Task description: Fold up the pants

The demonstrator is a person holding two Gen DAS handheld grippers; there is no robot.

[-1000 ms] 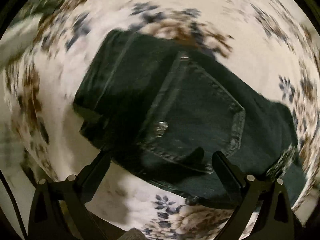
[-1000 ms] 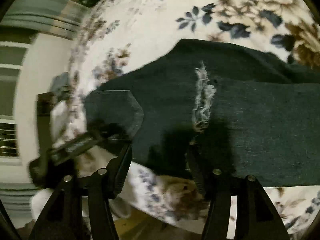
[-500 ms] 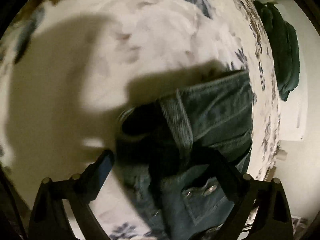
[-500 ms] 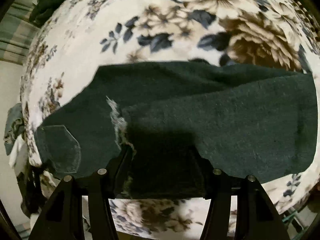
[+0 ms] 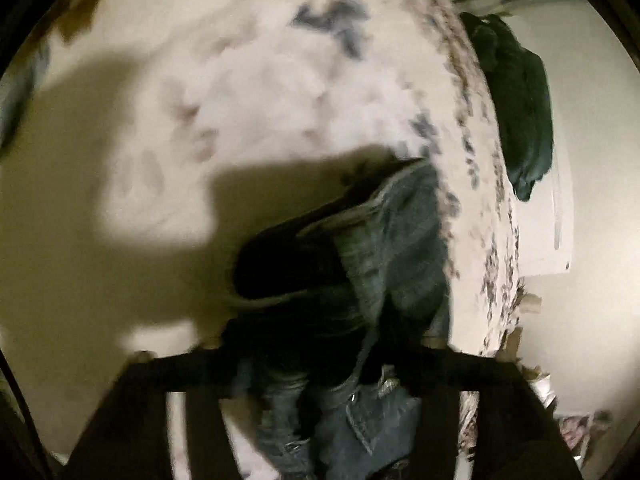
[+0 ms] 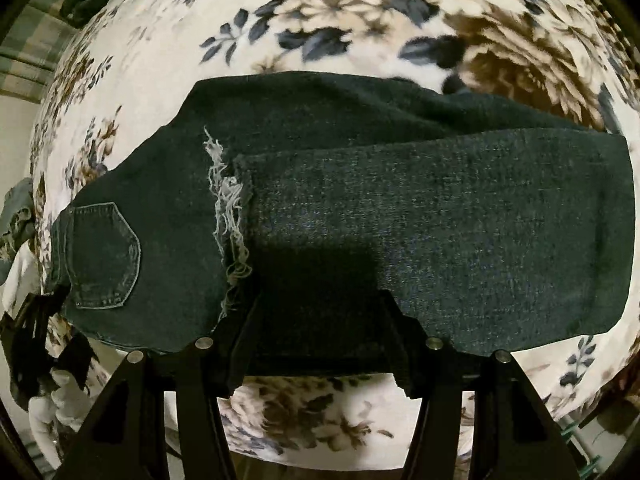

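Mid-fold: left gripper (image 5: 320, 344) seems clamped on the pants (image 6: 360, 216) waistband; right gripper (image 6: 316, 320) spread above the hem. Next, carry the waistband toward the hem.

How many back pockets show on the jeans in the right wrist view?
1. The back pocket sits at the left end of the jeans, near the waistband. A second may be hidden by the fold.

Dim warm light, hard shadows; left view motion-blurred, right sharp, edges fisheye-warped.

The pants (image 5: 384, 264) are seen, blurred, bunched at the left gripper (image 5: 320, 364), apparently clamped, above the blanket (image 5: 248, 92).
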